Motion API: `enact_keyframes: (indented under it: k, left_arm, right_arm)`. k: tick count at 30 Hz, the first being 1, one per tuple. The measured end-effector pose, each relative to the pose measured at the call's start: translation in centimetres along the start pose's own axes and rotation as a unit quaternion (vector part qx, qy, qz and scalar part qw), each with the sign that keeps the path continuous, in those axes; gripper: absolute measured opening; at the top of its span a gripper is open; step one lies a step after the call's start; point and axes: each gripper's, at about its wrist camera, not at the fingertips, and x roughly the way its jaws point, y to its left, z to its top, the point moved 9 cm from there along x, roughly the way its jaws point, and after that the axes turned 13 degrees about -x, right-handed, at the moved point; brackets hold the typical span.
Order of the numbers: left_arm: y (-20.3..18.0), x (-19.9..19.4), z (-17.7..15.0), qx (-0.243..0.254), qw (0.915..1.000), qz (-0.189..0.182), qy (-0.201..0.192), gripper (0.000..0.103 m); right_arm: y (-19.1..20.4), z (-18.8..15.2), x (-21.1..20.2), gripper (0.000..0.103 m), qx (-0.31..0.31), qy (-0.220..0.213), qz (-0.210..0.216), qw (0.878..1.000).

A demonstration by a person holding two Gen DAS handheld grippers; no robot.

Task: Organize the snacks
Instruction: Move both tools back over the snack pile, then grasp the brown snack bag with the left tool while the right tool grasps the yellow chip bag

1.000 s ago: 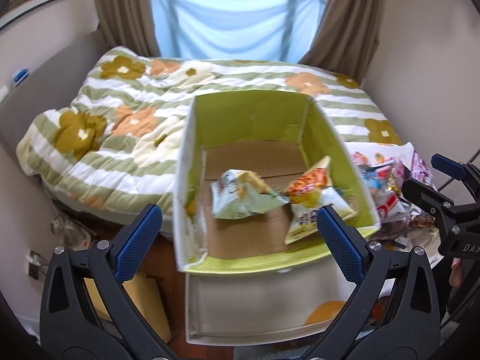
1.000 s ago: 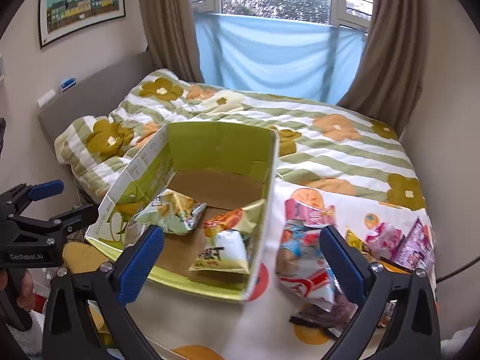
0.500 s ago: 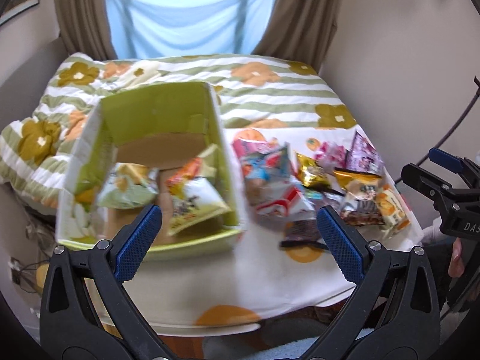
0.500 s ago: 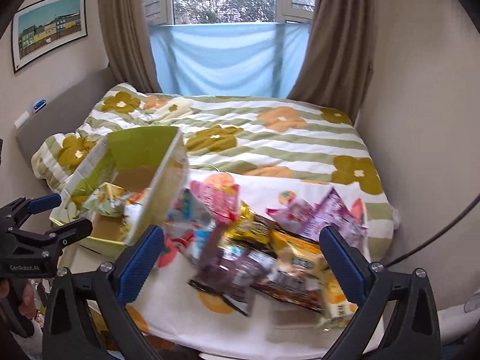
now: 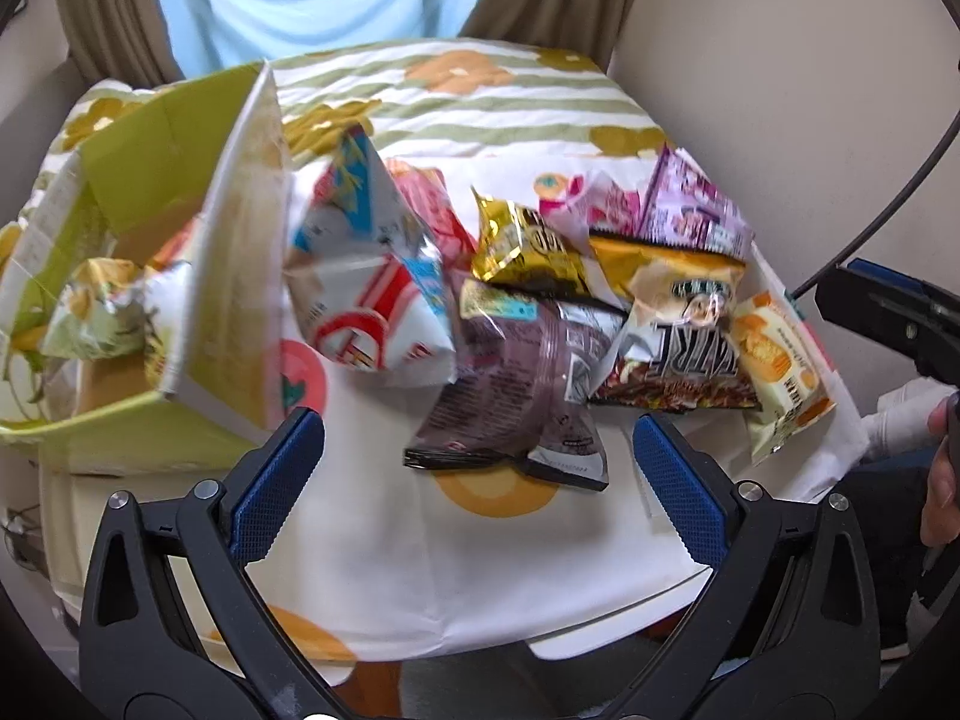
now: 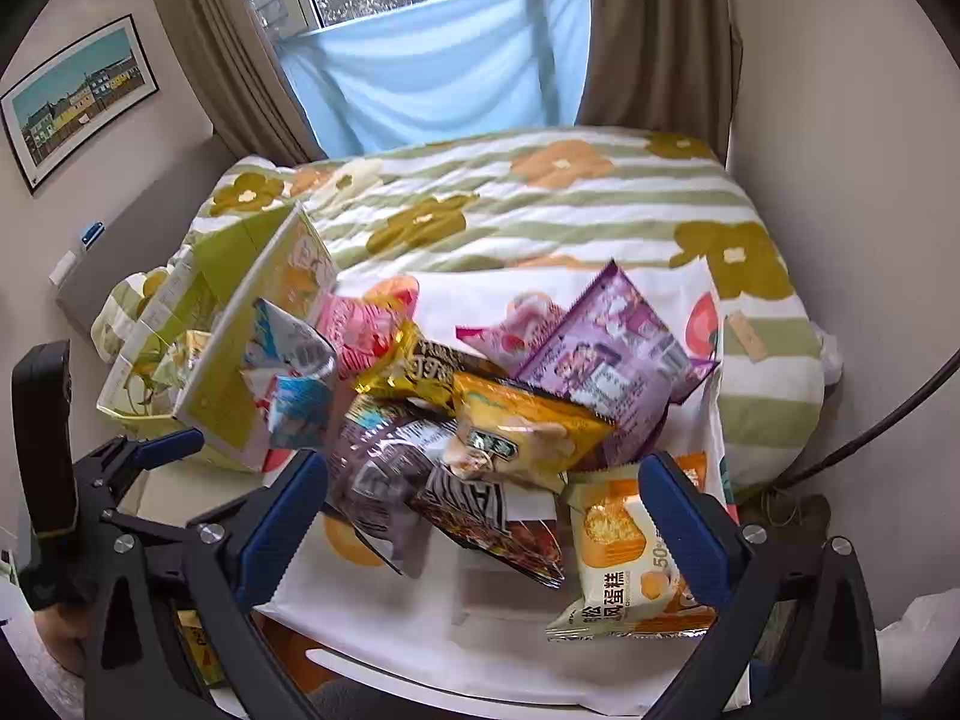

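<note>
- The left tongs (image 5: 479,447) and right tongs (image 6: 483,492) both stood apart, holding nothing.
- The pile of crinkled foil and plastic snack packets (image 6: 480,408) lay on the white fruit-print cloth over the bench (image 5: 480,552), just beside the green open cardboard box (image 5: 198,276).
- Packets were judged light, soft, slippery and crushable; a hold on a sealed edge seam is advised.
- The yellow cake packet (image 6: 624,564) read "50"; its remaining characters were probably Chinese.
</note>
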Motion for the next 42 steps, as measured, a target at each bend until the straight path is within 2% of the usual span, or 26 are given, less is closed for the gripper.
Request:
enact_keyframes:
  k: [4,9,14,21,23,25,27,33,39,41,42]
  left_arm:
    - [-0.7,2.5,-0.7,0.013,0.9999,0.004,0.004,0.102]
    - [-1.5,5.1,-0.3,0.036,0.9993,0.001,-0.013,0.102]
    - [-2.3,7.5,-0.3,0.045,0.999,-0.007,-0.004,0.102]
    - [-2.5,8.8,-0.4,0.046,0.9984,-0.03,0.017,0.101]
    - [-2.5,9.1,-0.5,0.043,0.998,-0.038,0.026,0.097]
    - [-2.2,9.6,-0.7,0.039,0.9974,-0.043,0.042,0.078]
    - [-1.9,10.2,-1.1,0.033,0.9965,-0.049,0.059,0.074]
    - [-2.0,10.3,-1.1,0.037,0.9958,-0.054,0.064,0.067]
    - [-2.0,10.0,-1.3,0.037,0.9959,-0.046,0.069,0.067]
    - [-2.0,10.0,-1.2,0.035,0.9962,-0.04,0.068,0.067]
    - [-2.0,10.0,-1.2,0.034,0.9963,-0.039,0.069,0.067]
  right_arm:
    - [-0.7,-1.2,2.2,0.103,0.027,0.015,0.022,0.999]
    - [-1.1,-1.8,4.5,0.103,0.033,0.026,0.024,0.999]
    - [-1.6,-2.5,6.5,0.103,0.043,0.041,0.022,0.998]
    - [-1.4,-2.8,7.8,0.103,0.053,0.054,0.021,0.997]
    - [-1.3,-2.8,8.1,0.103,0.057,0.055,0.022,0.997]
    - [-1.2,-2.8,8.4,0.103,0.059,0.057,0.023,0.996]
    - [-1.0,-2.8,8.8,0.103,0.059,0.058,0.024,0.996]
    - [-0.4,-2.8,9.6,0.103,0.059,0.064,0.026,0.996]
    - [0.1,-2.8,10.2,0.089,0.048,0.073,0.02,0.996]
    - [0.0,-2.9,10.1,0.083,0.044,0.074,0.016,0.996]
    - [-0.1,-3.0,10.1,0.074,0.044,0.076,0.013,0.996]
